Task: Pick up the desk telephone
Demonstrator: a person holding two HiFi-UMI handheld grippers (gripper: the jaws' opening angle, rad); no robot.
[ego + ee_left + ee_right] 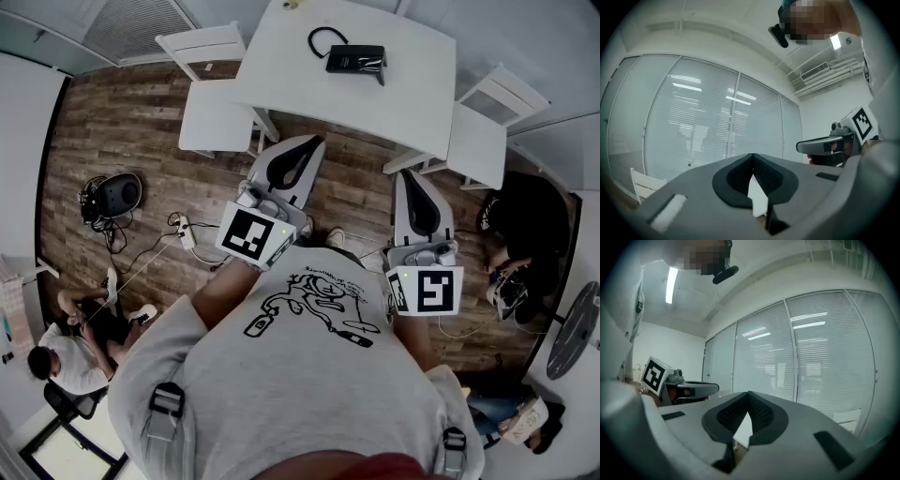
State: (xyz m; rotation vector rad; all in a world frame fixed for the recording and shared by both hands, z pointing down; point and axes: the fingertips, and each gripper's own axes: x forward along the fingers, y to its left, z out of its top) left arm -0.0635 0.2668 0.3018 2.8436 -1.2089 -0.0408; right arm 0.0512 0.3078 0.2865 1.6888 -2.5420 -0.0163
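A black desk telephone (355, 59) with its coiled cord lies on the white table (309, 75) at the far side of the head view. My left gripper (298, 150) is held level in front of my chest, jaws shut and empty, well short of the table's near edge. My right gripper (412, 183) is level beside it, also shut with nothing held. In the left gripper view the shut gripper (752, 157) points at blinds, with the right gripper's marker cube (862, 123) at the right. The right gripper view shows its closed tip (748, 395) and no phone.
White chairs stand at the table's left (211, 89) and right (483, 127). A power strip with cables (186, 232) and a dark device (114, 194) lie on the wood floor at left. A seated person (70, 352) is at lower left; bags (525, 220) are at right.
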